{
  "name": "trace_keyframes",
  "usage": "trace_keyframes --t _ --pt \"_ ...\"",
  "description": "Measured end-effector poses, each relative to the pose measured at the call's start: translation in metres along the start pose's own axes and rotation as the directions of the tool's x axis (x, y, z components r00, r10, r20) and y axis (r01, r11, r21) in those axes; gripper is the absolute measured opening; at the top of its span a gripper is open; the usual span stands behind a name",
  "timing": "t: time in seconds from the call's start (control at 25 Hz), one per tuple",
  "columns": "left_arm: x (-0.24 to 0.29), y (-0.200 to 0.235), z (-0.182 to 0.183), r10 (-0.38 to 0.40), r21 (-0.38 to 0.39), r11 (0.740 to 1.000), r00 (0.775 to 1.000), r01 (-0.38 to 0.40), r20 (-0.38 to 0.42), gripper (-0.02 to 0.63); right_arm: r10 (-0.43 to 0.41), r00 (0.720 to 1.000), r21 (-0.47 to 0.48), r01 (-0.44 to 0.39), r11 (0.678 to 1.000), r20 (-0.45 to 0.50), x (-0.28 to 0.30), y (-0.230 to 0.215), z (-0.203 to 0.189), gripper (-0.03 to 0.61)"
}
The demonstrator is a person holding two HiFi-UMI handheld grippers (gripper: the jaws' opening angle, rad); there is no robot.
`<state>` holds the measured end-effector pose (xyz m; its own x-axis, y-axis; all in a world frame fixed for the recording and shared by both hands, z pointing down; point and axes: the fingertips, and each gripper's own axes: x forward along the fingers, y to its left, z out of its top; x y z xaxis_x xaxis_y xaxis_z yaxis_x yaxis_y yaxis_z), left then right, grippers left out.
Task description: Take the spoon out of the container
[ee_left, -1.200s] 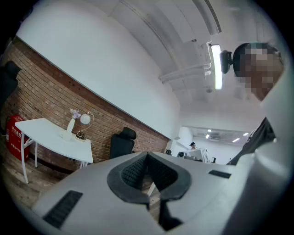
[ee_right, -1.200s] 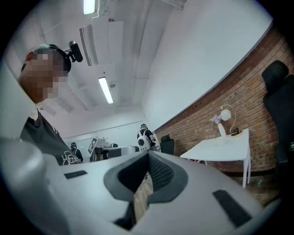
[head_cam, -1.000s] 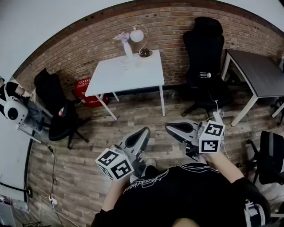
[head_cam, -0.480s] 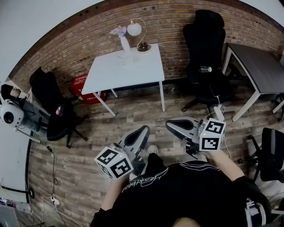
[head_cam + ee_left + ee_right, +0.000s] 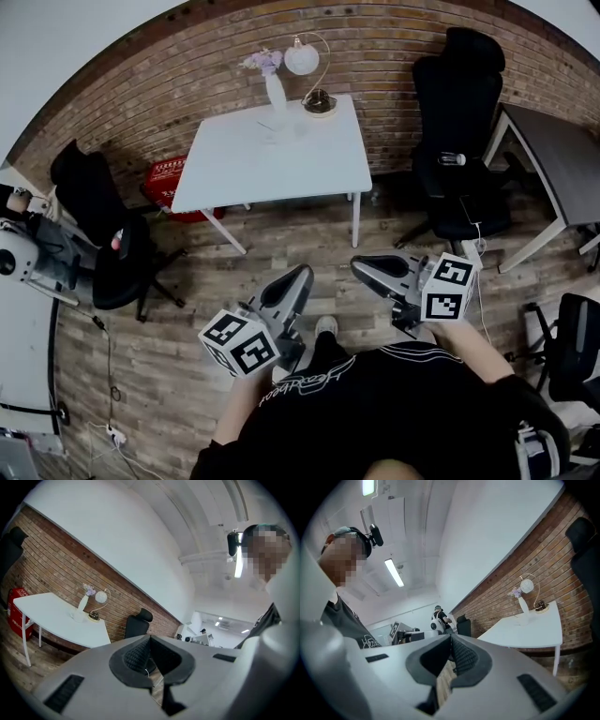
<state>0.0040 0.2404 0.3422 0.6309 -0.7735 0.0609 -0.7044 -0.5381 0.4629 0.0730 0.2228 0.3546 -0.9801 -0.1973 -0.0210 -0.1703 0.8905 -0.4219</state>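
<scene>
Spoon and container too far off to make out; both grippers closed, empty and well short of the table.

No spoon shows clearly, so its long axis cannot be told. The likeliest container is a small pale item [image 5: 281, 131] just beside the vase [image 5: 274, 92] and near the lamp [image 5: 305, 64], at the far edge of the white table [image 5: 281, 178]. The table stands ahead of the person across bare wooden floor. The left gripper [image 5: 302, 277] and right gripper [image 5: 362, 268] point toward it at waist height, jaws together with nothing between them. The left looks slightly nearer that far edge.
</scene>
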Motion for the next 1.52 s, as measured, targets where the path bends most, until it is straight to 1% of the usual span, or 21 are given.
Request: trace_keyframes --t 0.12,0.28,0.52,0.72,0.88,1.12,1.32,1.44,1.52 --pt "0.019 0.050 0.029 -0.005 -0.019 1.000 1.000 0.005 -0.014 0.005 -0.011 1.000 0.023 0.011 1.000 -0.001 0.042 -0.038 0.018 -0.003" --pt "0.048 0.116 0.065 -0.016 -0.013 1.000 0.999 0.015 -0.046 0.005 -0.033 0.999 0.028 0.032 0.999 0.009 0.097 -0.091 0.047 -0.003" --pt "0.085 0.204 0.116 -0.044 -0.032 0.999 0.999 0.043 -0.029 0.006 -0.090 0.995 0.033 0.089 0.995 0.030 0.156 -0.164 0.082 -0.003" --pt "0.110 0.243 0.139 -0.051 -0.048 0.998 0.999 0.051 0.007 0.006 -0.123 0.991 0.044 0.121 0.992 0.043 0.180 -0.198 0.094 -0.003" --pt "0.127 0.259 0.139 -0.067 -0.048 0.997 0.997 0.066 -0.025 0.006 -0.135 0.990 0.062 0.132 0.989 0.043 0.187 -0.219 0.095 -0.003" --pt "0.158 0.297 0.139 -0.025 -0.093 0.995 0.999 0.022 -0.039 0.006 -0.107 0.994 0.100 0.104 0.990 0.032 0.200 -0.261 0.102 -0.003" --pt "0.199 0.333 0.154 0.021 -0.083 0.996 0.999 -0.023 -0.035 0.006 -0.070 0.997 0.137 0.066 0.988 0.027 0.214 -0.315 0.123 -0.003" --pt "0.226 0.363 0.167 0.081 -0.067 0.994 0.997 -0.082 -0.019 0.008 -0.048 0.999 0.140 0.045 0.989 0.021 0.226 -0.349 0.139 -0.003" --pt "0.242 0.383 0.175 0.128 -0.061 0.990 0.992 -0.127 0.005 0.008 -0.038 0.999 0.142 0.035 0.989 0.015 0.231 -0.371 0.146 -0.003"
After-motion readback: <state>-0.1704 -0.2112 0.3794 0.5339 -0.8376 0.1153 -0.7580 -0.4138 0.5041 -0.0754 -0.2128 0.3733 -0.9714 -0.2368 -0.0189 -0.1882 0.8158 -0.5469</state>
